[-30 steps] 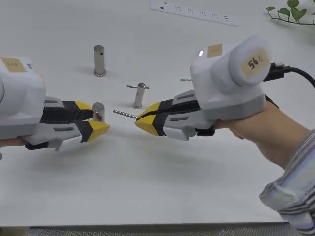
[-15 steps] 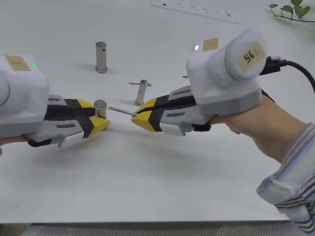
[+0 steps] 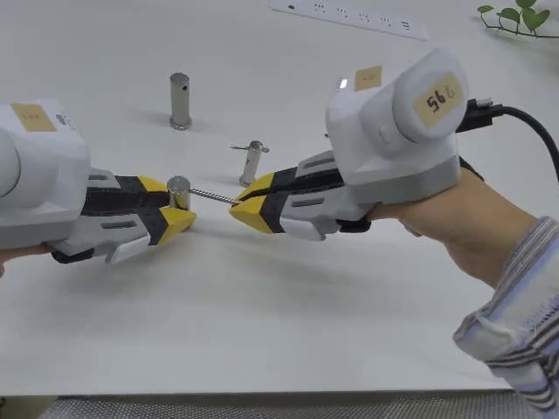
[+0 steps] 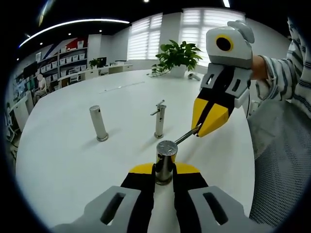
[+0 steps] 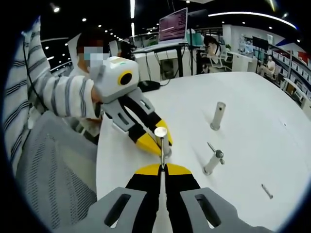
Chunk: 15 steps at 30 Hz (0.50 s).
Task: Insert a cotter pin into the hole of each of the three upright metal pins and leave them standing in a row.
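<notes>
Metal pin point(image 3: 178, 194), upright, is clamped low on its shank between the jaws of the left claw point(image 3: 174, 206). Its foot appears to rest on the white desk point(image 3: 279, 332). The right claw point(image 3: 238, 210) is clenched on a cotter pin point(image 3: 213, 195), gripping it by the rear end so that the free length projects forward past the tips.

Governing relation: the cotter pin lies roughly level, and its long axis runs from the right claw straight toward the head of the metal pin, crosswise to the upright shank. The tip is at the head, touching or just beside it. Whether it has entered the hole cannot be determined.

In the right gripper view, the metal pin point(image 5: 164, 141) stands directly ahead on the jaw centreline. In the left gripper view, the cotter pin point(image 4: 184, 137) arrives at the head from the upper right.

Assessment: the coming move is a straight push along the cotter pin's own axis toward the left claw. The cross hole must face the right claw, and any twist of the metal pin in its grip would block entry.

Beyond them, a second pin point(image 3: 252, 163) carries a cotter through its head, a third pin point(image 3: 180, 101) stands bare, and a spare cotter pin point(image 5: 266, 191) lies on the desk
</notes>
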Tool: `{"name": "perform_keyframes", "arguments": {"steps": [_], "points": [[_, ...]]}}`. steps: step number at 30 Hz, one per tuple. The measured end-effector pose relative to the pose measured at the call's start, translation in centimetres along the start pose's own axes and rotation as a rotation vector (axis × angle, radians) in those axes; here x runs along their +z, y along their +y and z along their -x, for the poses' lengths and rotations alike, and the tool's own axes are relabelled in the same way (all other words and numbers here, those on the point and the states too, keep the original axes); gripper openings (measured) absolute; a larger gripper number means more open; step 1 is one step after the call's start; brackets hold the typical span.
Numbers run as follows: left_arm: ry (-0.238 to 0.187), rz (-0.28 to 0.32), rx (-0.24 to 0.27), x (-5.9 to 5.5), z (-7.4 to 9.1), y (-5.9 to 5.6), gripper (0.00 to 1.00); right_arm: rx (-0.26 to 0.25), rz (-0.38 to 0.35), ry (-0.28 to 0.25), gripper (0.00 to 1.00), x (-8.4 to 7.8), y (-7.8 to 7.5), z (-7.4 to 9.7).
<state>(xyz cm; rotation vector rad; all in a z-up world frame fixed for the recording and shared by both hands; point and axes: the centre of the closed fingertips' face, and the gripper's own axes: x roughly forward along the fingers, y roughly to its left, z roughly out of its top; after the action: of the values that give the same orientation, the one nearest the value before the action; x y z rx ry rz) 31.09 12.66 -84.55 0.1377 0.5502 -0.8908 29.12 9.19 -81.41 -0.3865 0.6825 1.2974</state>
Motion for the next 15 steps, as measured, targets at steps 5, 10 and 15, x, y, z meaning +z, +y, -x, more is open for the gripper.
{"name": "perform_keyframes", "arguments": {"steps": [5, 10, 15], "points": [[0.005, -0.002, -0.002, 0.00, -0.03, -0.01, 0.12, 0.002, 0.001, 0.011, 0.04, -0.09, -0.04, -0.37], [0.009, -0.006, -0.001, -0.01, -0.02, -0.06, 0.12, 0.008, 0.011, 0.019, 0.04, 0.01, 0.09, -0.71], [0.010, -0.009, 0.005, -0.01, -0.04, -0.06, 0.12, 0.006, 0.031, 0.028, 0.04, 0.07, -0.01, -0.96]]}}
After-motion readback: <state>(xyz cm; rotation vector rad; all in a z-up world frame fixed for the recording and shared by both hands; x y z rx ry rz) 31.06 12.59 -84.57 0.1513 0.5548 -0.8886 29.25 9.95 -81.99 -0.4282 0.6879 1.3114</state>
